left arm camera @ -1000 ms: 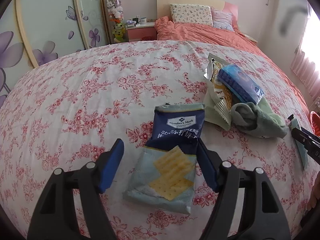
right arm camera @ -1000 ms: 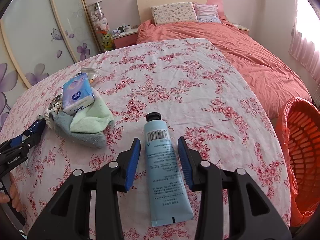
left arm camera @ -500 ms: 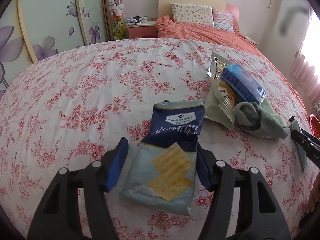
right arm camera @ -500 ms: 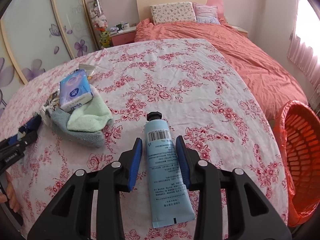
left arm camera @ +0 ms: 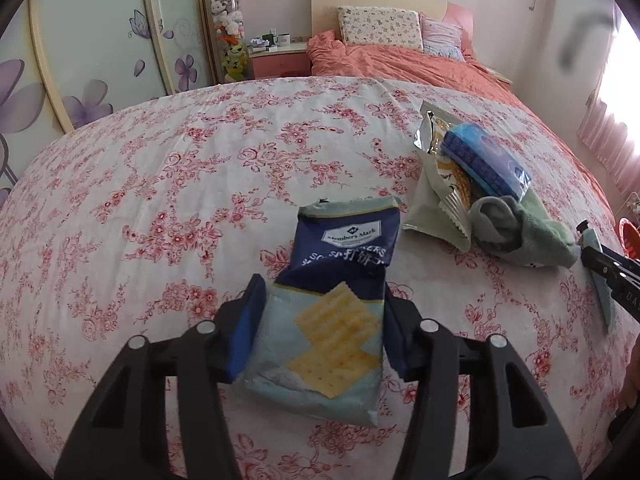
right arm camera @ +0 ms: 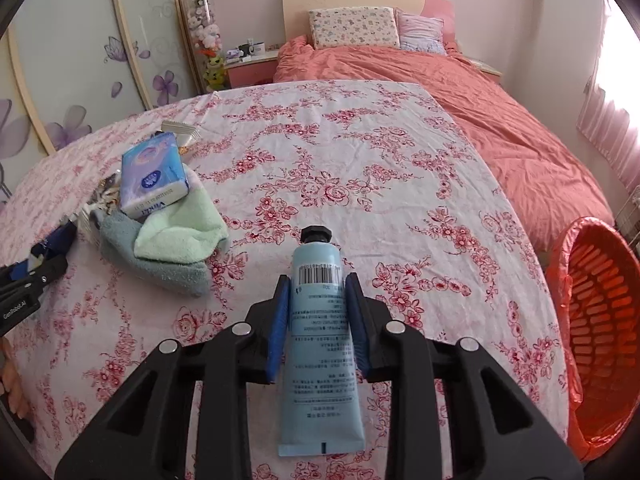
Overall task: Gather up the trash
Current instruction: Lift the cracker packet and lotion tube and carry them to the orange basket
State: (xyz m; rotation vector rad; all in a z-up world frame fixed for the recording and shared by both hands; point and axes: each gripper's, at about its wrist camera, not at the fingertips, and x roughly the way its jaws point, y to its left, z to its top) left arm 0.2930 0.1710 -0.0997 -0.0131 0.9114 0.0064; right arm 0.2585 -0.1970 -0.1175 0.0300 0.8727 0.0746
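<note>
Both hands are working at once here, one piece of trash each. The left hand-held gripper [left arm camera: 324, 320] straddles the cracker packet [left arm camera: 332, 312], which lies flat on the floral bedspread [left arm camera: 160, 200]. Its jaws have just been closing and the blue pads now sit right against the packet's edges, squeezing across the narrow width, probably because a limp foil bag only lifts cleanly that way.

The right hand-held gripper [right arm camera: 316, 316] does the same with the pale blue tube [right arm camera: 320, 344], cap pointing away. Its jaws have been closing too, and the pads look pressed onto the tube's sides just below the barcode, a narrow grip on the firmer upper part.

The orange basket [right arm camera: 596, 320] sits beside the bed on the right, presumably where both things go.

The tissue pack [right arm camera: 154, 176] resting on the folded towels [right arm camera: 172, 240] looks untouched, with another snack wrapper [left arm camera: 436, 196] tucked under that pile.
</note>
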